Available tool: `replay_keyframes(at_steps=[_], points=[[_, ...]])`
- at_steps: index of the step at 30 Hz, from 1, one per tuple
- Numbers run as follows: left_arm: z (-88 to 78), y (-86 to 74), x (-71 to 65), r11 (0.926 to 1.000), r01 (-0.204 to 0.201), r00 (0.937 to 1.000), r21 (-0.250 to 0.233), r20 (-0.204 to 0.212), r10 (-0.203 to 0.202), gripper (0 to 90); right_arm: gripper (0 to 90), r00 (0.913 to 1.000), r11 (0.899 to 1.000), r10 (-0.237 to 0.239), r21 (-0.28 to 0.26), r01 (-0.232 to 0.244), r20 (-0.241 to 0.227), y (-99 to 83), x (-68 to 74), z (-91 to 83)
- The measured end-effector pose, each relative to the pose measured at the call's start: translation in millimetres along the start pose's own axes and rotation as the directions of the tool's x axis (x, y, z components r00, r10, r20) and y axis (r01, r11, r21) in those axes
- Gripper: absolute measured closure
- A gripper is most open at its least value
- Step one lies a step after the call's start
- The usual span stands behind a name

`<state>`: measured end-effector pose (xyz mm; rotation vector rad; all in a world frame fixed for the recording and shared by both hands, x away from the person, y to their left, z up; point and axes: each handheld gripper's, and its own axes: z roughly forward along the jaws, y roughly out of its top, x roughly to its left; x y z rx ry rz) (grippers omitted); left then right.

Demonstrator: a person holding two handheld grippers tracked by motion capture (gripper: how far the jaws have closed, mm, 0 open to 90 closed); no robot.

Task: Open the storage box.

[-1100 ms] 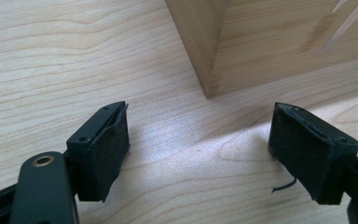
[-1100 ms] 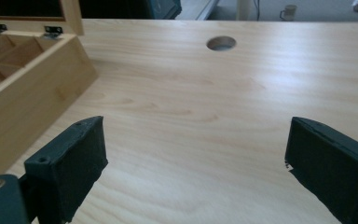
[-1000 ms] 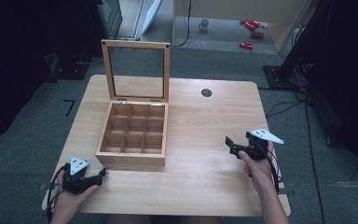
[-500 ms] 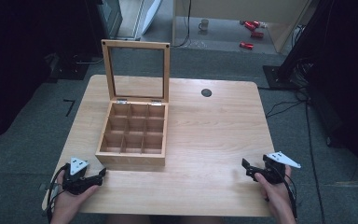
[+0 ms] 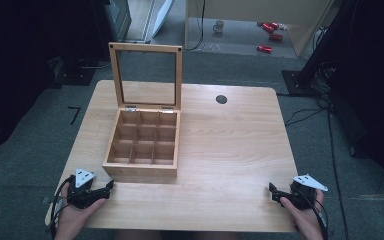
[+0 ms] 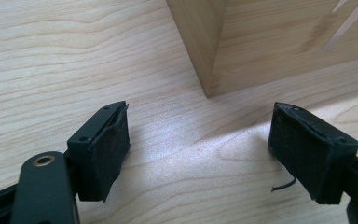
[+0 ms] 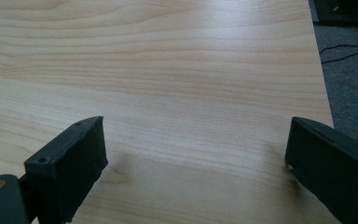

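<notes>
A wooden box (image 5: 142,147) with several small compartments stands on the table, its glass-paned lid (image 5: 146,77) raised upright at the back. My left gripper (image 5: 109,186) rests at the table's front left, just off the box's near left corner (image 6: 208,88), jaws open with bare wood between them (image 6: 198,154). My right gripper (image 5: 272,190) sits low at the front right of the table, held by a hand, jaws open over bare tabletop (image 7: 196,154).
The light wooden table (image 5: 230,145) has a round black cable hole (image 5: 221,99) at the back. Its right edge (image 7: 324,88) lies close to my right gripper. Cables, a mug and red objects lie on the dark floor beyond.
My right gripper has moved toward the table's front right corner and sunk lower. The left gripper and the box have stayed put.
</notes>
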<state>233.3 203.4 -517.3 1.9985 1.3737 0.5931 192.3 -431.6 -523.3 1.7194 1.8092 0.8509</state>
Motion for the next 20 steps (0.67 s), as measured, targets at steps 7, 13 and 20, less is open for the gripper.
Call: replay_keyframes(at_steps=[7, 13, 20], points=[[-0.1, 0.0, 0.1, 1.0, -0.001, 1.0, 0.001, 0.0, 0.001, 21.0, 5.1, 0.9994, 0.999, -0.025, 0.022, 0.025, 0.024, -1.8, 3.7, 1.4], [0.0, -0.1, 0.0, 1.0, -0.001, 1.0, 0.0, 0.0, 0.001, 21.0, 4.0, 0.9991, 0.999, -0.035, 0.018, 0.035, 0.023, -2.3, 3.7, 2.2], [0.0, -0.1, 0.1, 1.0, 0.0, 1.0, -0.001, 0.001, 0.0, 21.0, 3.8, 0.9992, 0.999, -0.033, 0.019, 0.032, 0.021, -2.3, 3.7, 2.3]])
